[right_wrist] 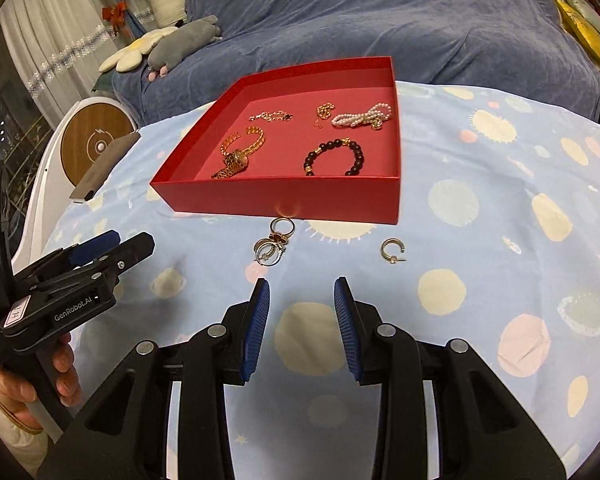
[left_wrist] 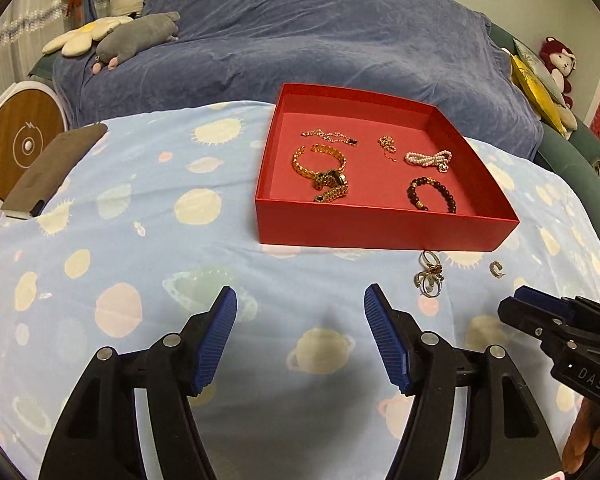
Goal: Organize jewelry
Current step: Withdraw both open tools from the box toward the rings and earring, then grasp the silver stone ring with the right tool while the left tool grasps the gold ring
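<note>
A red open box [left_wrist: 380,227] [right_wrist: 284,200] stands on the blue patterned cloth. It holds a gold chain bracelet [left_wrist: 320,168] [right_wrist: 240,152], a dark bead bracelet [left_wrist: 432,194] [right_wrist: 336,156], a pearl piece [left_wrist: 428,158] [right_wrist: 360,118] and thin gold chains [left_wrist: 328,135] [right_wrist: 270,115]. A cluster of rings [left_wrist: 429,274] [right_wrist: 274,242] and a small hoop earring [left_wrist: 496,269] [right_wrist: 392,251] lie on the cloth in front of the box. My left gripper [left_wrist: 300,300] is open and empty, short of the box. My right gripper [right_wrist: 302,288] is open and empty, just short of the rings.
A brown phone-like slab [left_wrist: 56,168] lies at the cloth's left edge, beside a round wooden-faced device [left_wrist: 24,144]. A blue-covered sofa [left_wrist: 300,40] with plush toys [left_wrist: 140,36] stands behind. My right gripper shows in the left wrist view [left_wrist: 518,298], my left gripper in the right wrist view [right_wrist: 116,244].
</note>
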{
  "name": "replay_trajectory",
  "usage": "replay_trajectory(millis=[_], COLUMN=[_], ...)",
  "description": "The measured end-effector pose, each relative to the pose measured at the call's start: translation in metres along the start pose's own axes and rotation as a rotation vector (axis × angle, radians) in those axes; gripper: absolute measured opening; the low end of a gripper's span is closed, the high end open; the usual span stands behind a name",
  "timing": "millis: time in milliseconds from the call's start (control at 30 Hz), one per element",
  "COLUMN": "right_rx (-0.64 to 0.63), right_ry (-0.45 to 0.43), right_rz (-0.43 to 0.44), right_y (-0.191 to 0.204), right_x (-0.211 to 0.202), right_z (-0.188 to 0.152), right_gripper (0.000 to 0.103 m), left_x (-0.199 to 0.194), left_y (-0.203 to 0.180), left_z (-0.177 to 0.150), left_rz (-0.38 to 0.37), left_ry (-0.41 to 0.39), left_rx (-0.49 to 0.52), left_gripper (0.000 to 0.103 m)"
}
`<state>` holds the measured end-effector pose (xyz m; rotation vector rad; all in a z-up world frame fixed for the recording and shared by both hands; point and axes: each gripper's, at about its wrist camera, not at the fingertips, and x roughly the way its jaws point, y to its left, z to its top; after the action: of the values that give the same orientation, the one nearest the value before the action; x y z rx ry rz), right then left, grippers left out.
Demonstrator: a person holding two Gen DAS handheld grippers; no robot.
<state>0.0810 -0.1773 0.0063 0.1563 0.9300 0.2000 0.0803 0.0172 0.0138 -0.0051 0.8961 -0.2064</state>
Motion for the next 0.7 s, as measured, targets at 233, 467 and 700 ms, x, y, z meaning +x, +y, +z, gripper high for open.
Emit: replay_trajectory(millis=[233, 467, 700], right_rx=[-0.074, -0.100, -0.117], right_ry=[0.017, 0.030, 0.026], right_rz=[0.011, -0.024, -0.021], right_y=[0.023, 0.023, 0.023], right_x=[0.031, 0.053, 0.060], right_z=[0.011, 0.014, 0.015], right_gripper=[0.033, 0.034, 0.026], left_x=[0.001, 0.003, 0.006], left_y=[0.005, 0.005, 0.008], left_z=[0.006, 0.007, 0.009], left_rz=[-0.018, -0.023, -0.037], left_ry=[-0.003, 0.004, 0.007], left_rx=[-0.024, -0.027, -0.047], left_gripper=[0.064, 0.064, 0.064])
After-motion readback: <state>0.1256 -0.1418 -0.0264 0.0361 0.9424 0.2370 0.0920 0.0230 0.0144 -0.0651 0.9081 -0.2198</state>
